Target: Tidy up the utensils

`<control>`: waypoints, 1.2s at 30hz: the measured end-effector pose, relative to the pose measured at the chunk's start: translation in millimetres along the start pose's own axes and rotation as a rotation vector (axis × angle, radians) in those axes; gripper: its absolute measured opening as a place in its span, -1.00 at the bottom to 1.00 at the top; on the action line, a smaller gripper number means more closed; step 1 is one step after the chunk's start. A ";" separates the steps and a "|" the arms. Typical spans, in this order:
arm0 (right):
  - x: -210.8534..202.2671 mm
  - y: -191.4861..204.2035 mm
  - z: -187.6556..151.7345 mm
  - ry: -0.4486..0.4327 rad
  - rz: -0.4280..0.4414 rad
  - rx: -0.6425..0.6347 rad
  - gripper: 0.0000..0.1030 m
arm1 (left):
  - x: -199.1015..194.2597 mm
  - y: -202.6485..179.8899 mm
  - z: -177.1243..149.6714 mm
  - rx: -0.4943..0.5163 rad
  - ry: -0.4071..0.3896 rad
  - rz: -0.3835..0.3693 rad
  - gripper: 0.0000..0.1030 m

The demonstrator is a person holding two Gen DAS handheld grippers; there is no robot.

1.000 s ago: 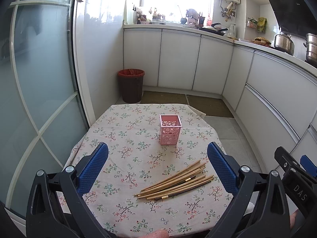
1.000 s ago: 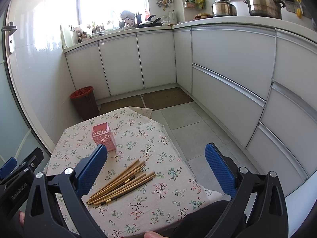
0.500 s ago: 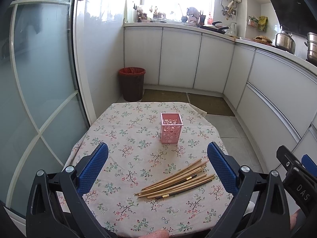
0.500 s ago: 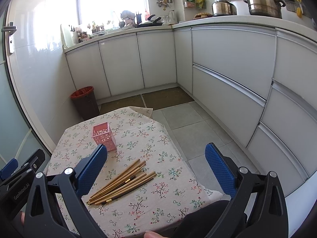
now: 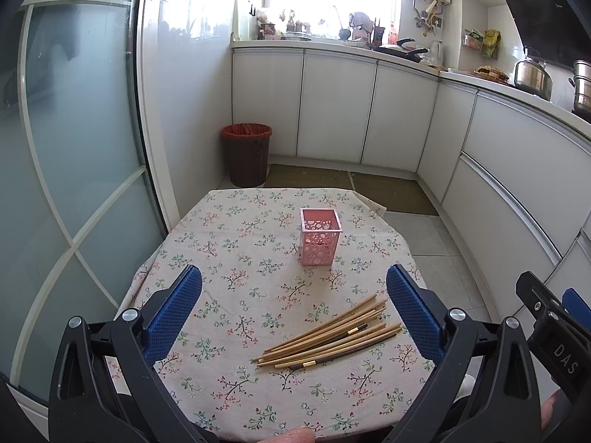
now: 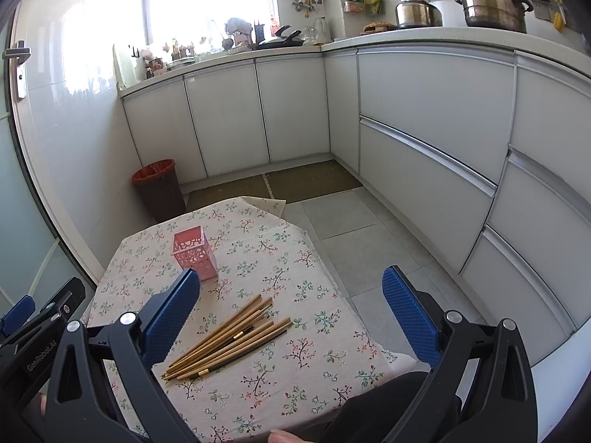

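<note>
Since the earlier frames little has been changed: in the left wrist view the whole scene has been shifted slightly downward, as if the left gripper [image 5: 293, 310] had been tipped up a touch, while the loose bundle of bamboo and dark-tipped chopsticks [image 5: 328, 336] has been left where it lay. In that view the blue-padded jaws are held wide apart with nothing between them; the bundle is seen ahead and toward the right pad, its long axis running from near-left to far-right, and the pink perforated square plastic holder [image 5: 320, 235] stands upright farther ahead, well apart from the sticks, on the floral tablecloth [image 5: 229, 258]. In the right wrist view the right gripper [image 6: 291, 310] is likewise spread wide and empty; the chopsticks [image 6: 227, 337] lie ahead and toward its left pad, and the holder [image 6: 194, 253] is found beyond that pad. Neither claw is judged clearly nearer, with the bundle lying between the two.
</note>
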State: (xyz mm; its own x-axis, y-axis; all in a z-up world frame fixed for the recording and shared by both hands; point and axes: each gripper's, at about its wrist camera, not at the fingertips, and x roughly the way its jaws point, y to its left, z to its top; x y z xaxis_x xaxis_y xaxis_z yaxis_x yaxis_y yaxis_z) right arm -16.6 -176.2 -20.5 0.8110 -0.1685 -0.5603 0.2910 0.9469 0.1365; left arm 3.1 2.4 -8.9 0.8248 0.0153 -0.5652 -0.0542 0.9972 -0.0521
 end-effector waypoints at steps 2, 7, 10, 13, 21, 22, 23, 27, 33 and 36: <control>-0.4 0.2 0.0 0.002 0.000 0.000 0.87 | -0.2 0.1 0.7 0.000 0.002 0.001 0.86; -1.0 1.1 0.7 0.004 0.002 -0.002 0.87 | 0.0 -0.2 -0.2 -0.002 0.005 0.003 0.86; -0.9 0.9 1.0 0.005 0.001 -0.003 0.87 | 0.1 0.2 -0.2 -0.001 0.005 0.003 0.86; -0.9 0.9 1.9 0.008 0.002 -0.002 0.87 | 0.1 0.2 -0.3 -0.002 0.006 0.003 0.86; -0.7 0.9 2.9 0.014 0.004 0.000 0.87 | -0.5 -0.6 -1.0 -0.002 0.012 0.004 0.86; -0.9 0.9 2.9 0.014 0.003 0.000 0.87 | -0.4 -0.4 -0.9 -0.003 0.011 0.005 0.86; -0.7 0.4 2.8 0.013 0.004 0.000 0.87 | -0.4 -0.4 -0.8 -0.004 0.011 0.005 0.86; -0.2 1.2 3.1 0.013 0.004 0.000 0.87 | -0.3 -0.3 -1.7 -0.003 0.015 0.004 0.86; 2.5 0.5 2.2 0.018 0.004 0.000 0.87 | 1.9 -2.2 -2.4 -0.003 0.021 0.008 0.86; 4.9 1.1 0.8 0.021 0.001 0.000 0.87 | 3.8 -2.4 -1.9 -0.004 0.028 0.009 0.86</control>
State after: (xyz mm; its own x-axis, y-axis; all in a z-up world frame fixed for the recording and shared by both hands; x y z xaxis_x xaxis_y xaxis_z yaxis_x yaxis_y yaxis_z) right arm -12.0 -176.2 -22.4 0.8008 -0.1615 -0.5767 0.2897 0.9473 0.1369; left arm 5.3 -0.1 -12.4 0.8085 0.0221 -0.5881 -0.0637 0.9967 -0.0501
